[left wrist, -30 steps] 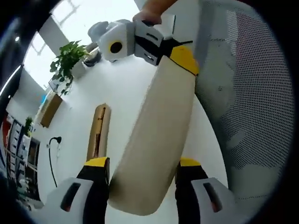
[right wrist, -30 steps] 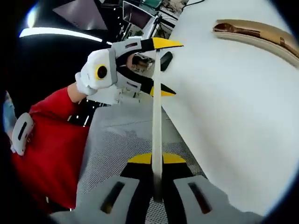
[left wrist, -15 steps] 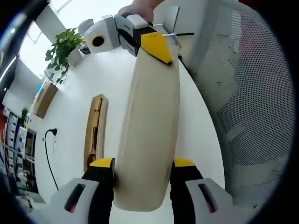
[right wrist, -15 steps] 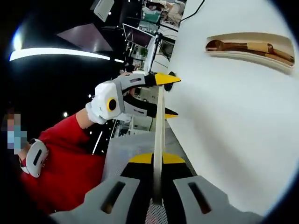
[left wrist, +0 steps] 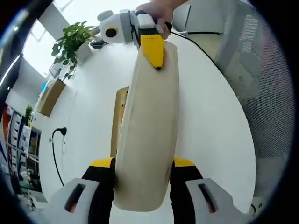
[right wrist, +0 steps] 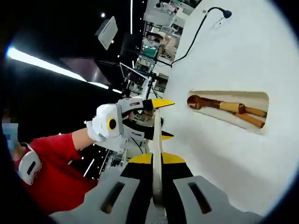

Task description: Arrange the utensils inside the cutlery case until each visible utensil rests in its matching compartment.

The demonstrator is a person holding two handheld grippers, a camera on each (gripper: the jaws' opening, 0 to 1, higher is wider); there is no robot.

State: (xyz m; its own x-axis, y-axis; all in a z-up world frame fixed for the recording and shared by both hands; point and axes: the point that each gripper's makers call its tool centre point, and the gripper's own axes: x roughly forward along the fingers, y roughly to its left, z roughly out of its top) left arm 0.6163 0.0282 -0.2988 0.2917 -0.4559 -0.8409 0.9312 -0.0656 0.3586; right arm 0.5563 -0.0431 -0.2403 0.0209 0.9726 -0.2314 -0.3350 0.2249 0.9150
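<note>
- Left gripper view: the left gripper (left wrist: 142, 163) has its yellow-tipped fingers (left wrist: 100, 164) clamped on the near end of a pale, flat case lid (left wrist: 148, 126), one on each long edge.
- The right gripper (left wrist: 152, 44) pinches the lid's far end; a hand (left wrist: 156, 9) holds that tool.
- The lid is held above the white surface (left wrist: 210, 135). Behind its left edge shows part of the wooden cutlery case (left wrist: 119, 114), lying on the surface.
- A potted plant (left wrist: 71, 44) stands at the far edge, and a black cable (left wrist: 56, 154) runs along the left.
- Right gripper view: the right gripper (right wrist: 157, 158) grips the lid (right wrist: 158, 154) edge-on, its fingers closed on the thin edge.
- The left gripper (right wrist: 156, 119) holds the other end; behind it is a person's red sleeve (right wrist: 56, 172).
- The case (right wrist: 229, 109) lies open on the surface (right wrist: 224, 56), well apart from the lid, with a brown spoon (right wrist: 205, 102) and wooden chopsticks (right wrist: 243, 114) inside. I cannot tell whether it is divided into compartments.
</note>
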